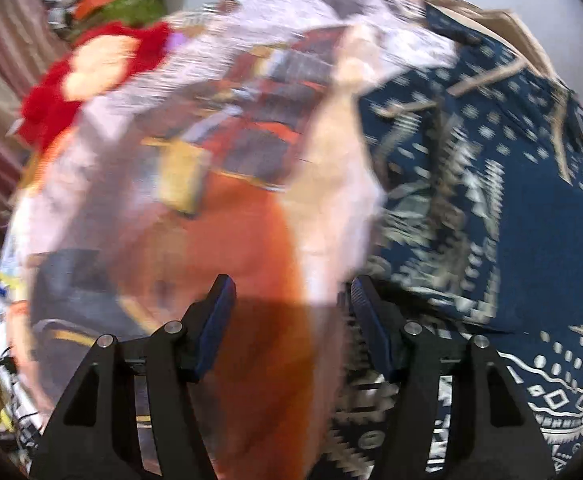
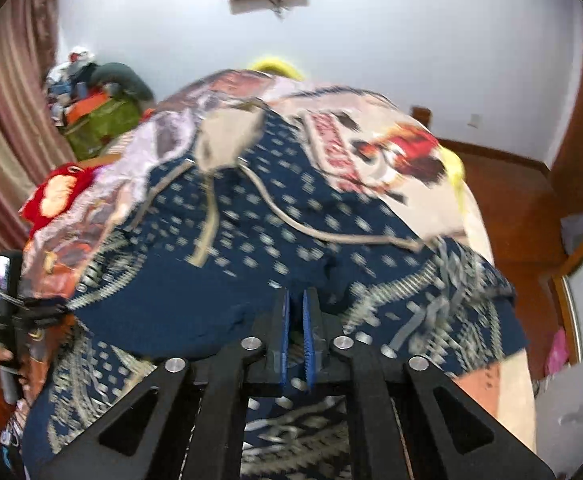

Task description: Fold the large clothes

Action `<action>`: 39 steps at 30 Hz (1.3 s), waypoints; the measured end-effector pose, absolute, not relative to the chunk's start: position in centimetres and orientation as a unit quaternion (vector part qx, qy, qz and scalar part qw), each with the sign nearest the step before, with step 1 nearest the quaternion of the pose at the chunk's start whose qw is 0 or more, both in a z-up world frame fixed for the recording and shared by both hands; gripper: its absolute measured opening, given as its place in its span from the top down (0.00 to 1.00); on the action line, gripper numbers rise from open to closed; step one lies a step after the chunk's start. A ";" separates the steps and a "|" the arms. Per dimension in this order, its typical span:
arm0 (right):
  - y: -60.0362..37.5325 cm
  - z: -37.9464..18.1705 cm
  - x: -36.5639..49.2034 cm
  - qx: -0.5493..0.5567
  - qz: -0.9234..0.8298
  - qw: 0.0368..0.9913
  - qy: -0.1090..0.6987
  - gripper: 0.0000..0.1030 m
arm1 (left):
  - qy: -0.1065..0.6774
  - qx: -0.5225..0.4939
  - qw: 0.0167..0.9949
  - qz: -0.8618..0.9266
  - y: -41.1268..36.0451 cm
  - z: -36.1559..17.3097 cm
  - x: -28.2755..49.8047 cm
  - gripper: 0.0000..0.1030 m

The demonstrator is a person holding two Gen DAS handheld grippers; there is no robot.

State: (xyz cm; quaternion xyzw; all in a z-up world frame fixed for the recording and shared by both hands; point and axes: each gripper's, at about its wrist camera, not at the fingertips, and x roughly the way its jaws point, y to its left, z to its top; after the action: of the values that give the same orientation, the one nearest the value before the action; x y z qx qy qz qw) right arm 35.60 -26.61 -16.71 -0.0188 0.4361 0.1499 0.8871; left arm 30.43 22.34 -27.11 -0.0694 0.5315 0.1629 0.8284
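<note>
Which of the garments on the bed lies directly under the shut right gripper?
The navy patterned garment with beige trim: the right gripper sits over it, jaws shut. The pale printed garment lies farther back, and the red one is off at the left edge.

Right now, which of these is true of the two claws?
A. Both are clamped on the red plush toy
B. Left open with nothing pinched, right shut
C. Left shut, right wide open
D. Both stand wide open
B. The left claw has its pads standing apart over the bed's printed sheet with nothing between them, while the right claw has its pads nearly together above the navy patterned garment.
</note>
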 end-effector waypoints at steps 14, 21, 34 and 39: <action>-30.0 -18.4 35.0 -0.013 0.158 0.861 0.483 0.94 | 0.523 -0.089 0.840 0.111 22.4 -24.2 31.5 0.40; -28.0 -18.1 36.5 -0.014 0.179 0.869 0.461 0.25 | 0.544 -0.119 0.827 0.073 22.3 -26.3 35.7 0.40; -28.2 -22.5 39.7 0.016 0.191 0.832 0.521 0.72 | 0.561 -0.207 0.802 -0.015 20.7 -31.5 41.9 0.41; -27.3 -22.2 39.4 -0.009 0.197 0.843 0.501 0.90 | 0.552 -0.228 0.801 -0.029 20.3 -31.8 42.7 0.81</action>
State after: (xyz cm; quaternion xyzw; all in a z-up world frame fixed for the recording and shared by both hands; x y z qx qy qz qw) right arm 39.36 -27.28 -22.23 -0.0091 0.5010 0.1970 0.8427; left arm 42.69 20.35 -31.84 -0.2278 0.5524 -0.0287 0.8013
